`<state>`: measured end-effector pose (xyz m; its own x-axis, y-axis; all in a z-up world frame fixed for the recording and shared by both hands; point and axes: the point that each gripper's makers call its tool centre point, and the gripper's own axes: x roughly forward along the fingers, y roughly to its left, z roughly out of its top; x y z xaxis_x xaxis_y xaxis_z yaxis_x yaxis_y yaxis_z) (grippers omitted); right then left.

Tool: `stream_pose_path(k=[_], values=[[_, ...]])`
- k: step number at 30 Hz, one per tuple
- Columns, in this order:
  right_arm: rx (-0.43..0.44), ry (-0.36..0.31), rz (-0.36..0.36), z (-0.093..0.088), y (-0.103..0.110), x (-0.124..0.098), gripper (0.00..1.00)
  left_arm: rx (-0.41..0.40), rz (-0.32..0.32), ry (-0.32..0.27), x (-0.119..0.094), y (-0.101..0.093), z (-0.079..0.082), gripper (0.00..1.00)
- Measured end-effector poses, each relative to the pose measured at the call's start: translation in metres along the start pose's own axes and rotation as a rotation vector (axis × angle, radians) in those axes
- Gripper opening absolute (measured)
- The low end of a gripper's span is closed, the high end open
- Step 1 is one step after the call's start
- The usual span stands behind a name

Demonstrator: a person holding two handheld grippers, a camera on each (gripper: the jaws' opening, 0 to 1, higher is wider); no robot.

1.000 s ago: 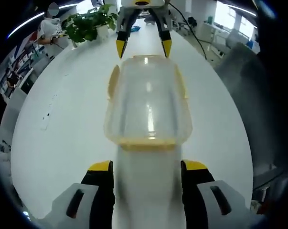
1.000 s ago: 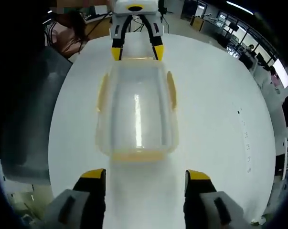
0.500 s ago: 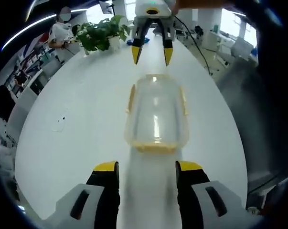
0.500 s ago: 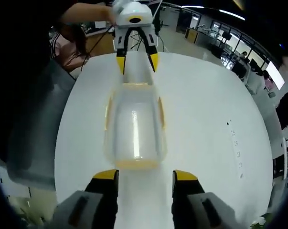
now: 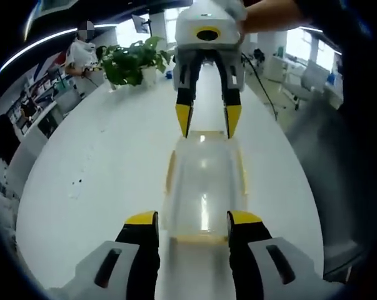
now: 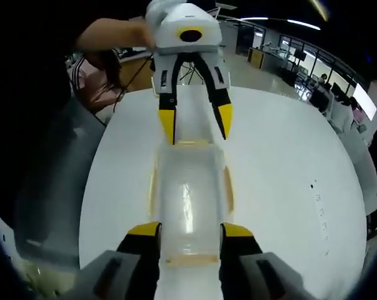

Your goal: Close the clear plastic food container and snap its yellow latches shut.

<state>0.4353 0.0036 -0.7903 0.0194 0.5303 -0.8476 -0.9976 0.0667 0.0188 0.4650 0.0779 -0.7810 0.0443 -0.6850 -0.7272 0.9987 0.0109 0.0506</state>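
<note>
A clear plastic food container with its lid on lies lengthwise on the white table. Yellow latches run along its long sides, and another yellow latch sits at the near end. My left gripper is open, its jaws either side of that near end. My right gripper hangs open over the far end. In the right gripper view the container runs from my right gripper to the left gripper, which a hand holds.
A potted plant stands at the table's far end, with a person behind it. A grey chair back stands close beside the table; it shows as a grey chair back in the right gripper view. Office desks fill the background.
Both grippers have come in from the table ends to stand over the container's two ends. Each pair of jaws stands narrower than a second ago. The container has stayed in place.
</note>
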Motion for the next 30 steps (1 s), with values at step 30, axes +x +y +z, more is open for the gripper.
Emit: stream_pose_path(k=[30], values=[[-0.022,0.011,0.017,0.031,-0.007,0.025,0.38,0.037,-0.075,-0.062,0.039,-0.021,0.029,0.37]])
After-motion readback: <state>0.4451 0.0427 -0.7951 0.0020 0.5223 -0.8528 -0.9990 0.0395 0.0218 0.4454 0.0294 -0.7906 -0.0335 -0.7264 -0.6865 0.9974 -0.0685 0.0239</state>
